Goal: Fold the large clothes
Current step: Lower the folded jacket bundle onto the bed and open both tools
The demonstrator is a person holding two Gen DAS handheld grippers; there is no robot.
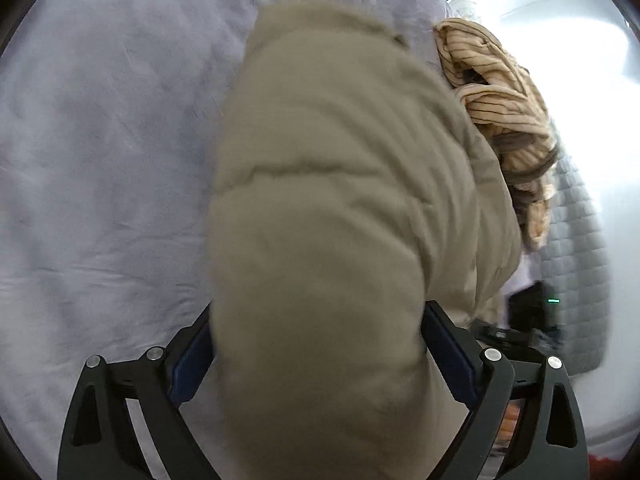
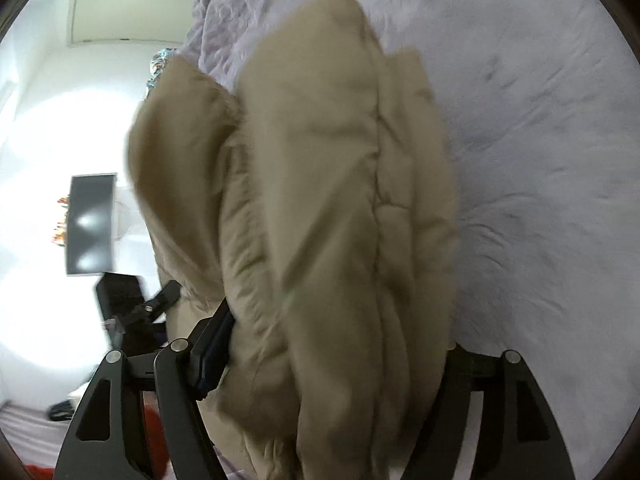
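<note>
Left gripper (image 1: 316, 344): jaws wide, a thick fold of the beige padded jacket (image 1: 340, 200) bulging between the pads; grip unclear.
Right gripper (image 2: 332, 344): likewise spread around the jacket's bunched edge.
Jacket: over the lavender bed (image 1: 100, 140).
Beyond: striped garment (image 1: 500, 100).

Left claw (image 1: 316, 344) frame: matte black, two angular linkage arms on each side with long slotted cut-outs.
Left claw pivots: round silver pins cap the joints, two to a side.
Left claw fingers (image 1: 448, 344): flat black bars faced with dark blue pads.
Right claw (image 2: 328, 352) frame: the same black slotted arms and silver pivot pins.
Right claw fingers (image 2: 210, 354): black with a dark blue pad; the other is hidden.
</note>
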